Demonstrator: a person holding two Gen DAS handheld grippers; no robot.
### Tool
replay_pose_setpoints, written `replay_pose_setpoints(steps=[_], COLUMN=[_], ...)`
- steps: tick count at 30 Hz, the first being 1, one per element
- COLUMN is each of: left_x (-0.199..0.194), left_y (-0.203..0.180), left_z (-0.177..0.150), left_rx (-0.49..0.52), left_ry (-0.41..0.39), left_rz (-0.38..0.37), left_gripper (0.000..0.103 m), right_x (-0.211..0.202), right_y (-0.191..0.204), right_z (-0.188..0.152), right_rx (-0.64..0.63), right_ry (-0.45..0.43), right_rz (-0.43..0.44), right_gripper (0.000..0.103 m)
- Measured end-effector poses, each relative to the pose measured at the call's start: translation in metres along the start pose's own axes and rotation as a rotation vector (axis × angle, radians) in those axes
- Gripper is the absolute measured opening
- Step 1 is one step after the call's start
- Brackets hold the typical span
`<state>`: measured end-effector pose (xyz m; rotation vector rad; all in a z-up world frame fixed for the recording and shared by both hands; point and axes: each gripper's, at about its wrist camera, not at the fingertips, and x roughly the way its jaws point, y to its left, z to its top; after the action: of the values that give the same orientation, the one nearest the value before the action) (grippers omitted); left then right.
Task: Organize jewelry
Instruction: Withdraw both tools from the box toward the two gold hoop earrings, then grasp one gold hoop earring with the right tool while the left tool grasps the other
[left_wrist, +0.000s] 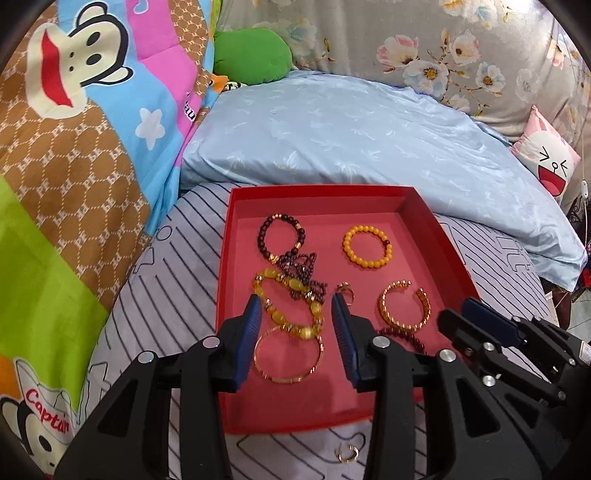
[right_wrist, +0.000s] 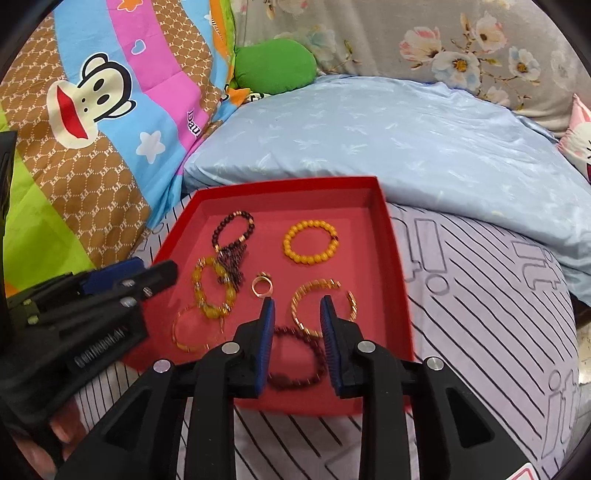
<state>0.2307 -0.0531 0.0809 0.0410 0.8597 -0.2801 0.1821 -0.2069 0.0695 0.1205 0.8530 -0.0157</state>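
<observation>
- Bed (left_wrist: 177, 280): striped sheet; red tray (left_wrist: 317, 195) lies on it, against a blue pillow (left_wrist: 351, 129) on the far side.
- Far left: cartoon quilt (left_wrist: 74, 147); green cushion (left_wrist: 247, 55) beyond the pillow; floral bedding (left_wrist: 461, 48) far right.
- Tray, left column, far to near: dark bead bracelet (left_wrist: 282, 236); a tangle of small dark beads (left_wrist: 303, 273) touching it; amber bracelet (left_wrist: 291, 302) overlapping that tangle; thin gold bangle (left_wrist: 288, 360) nearest, touching the amber one.
- Tray centre: gold ring (right_wrist: 263, 286), lying apart from the bracelets.
- Tray, right column, far to near: yellow bead bracelet (left_wrist: 367, 247), alone; open gold cuff (left_wrist: 404, 304); dark red bracelet (right_wrist: 299, 354) nearest, just beside the cuff.
- Small gold hoop (left_wrist: 347, 454) on the sheet, outside the tray, at its near edge.
- Left tongs (left_wrist: 295, 314): moderately parted, above the near left part of the tray; the amber bracelet and the bangle show in the gap. Pads press on nothing.
- Right tongs (right_wrist: 297, 314): parted narrower, above the near right part of the tray; dark red bracelet seen between the blue pads (right_wrist: 266, 332), blurred, lying on the tray floor. Nothing gripped.
- Both tongs point down at a slant, side by side, near each other.
- Fingertips of a hand (right_wrist: 59, 430) show under the left tool in the right view.
</observation>
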Motion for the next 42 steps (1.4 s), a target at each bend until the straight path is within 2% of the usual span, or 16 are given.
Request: replay_pose_setpoints(steps=[2,11,20,32,36,38,42], left_x=[-0.009,-0.039,-0.045,-0.044,-0.043,-0.042,-0.038], left_y=[0.002,0.008,0.007,0.001,-0.002,-0.004,-0.007], left_z=[-0.009,-0.057,-0.103,-0.132,-0.133,-0.133,-0.131], left_rx=[-0.007,-0.023,-0.016,-0.005,-0.002,-0.003,-0.007], left_ry=[-0.009,0.008,0.069,0.127,0.133,0.134,0.139], left_rz=[0.006,0.002,-0.006,-0.016,-0.024,-0.028,-0.040], left_gripper=[0.045,0.046,0.046,0.046,0.046,0.046,0.046], right_x=[-0.009,-0.043,-0.041,-0.030,-0.030,-0.030,-0.030], right_y=[-0.006,-0.024,-0.017,-0.011,-0.006,-0.005,-0.007], right_z=[-0.013,-0.072,-0.127,-0.133,-0.135,-0.136,-0.136], right_rx=[0.007,0.042,0.051,0.033,-0.006,-0.014,-0.003], right_ry=[0.002,0.044,0.136,0.130,0.118,0.114,0.114], right_rz=[-0.016,-0.052,-0.038,-0.060,-0.096,-0.100,-0.092], right_gripper=[0.033,0.034,0.034,0.034,0.029,0.016,0.016])
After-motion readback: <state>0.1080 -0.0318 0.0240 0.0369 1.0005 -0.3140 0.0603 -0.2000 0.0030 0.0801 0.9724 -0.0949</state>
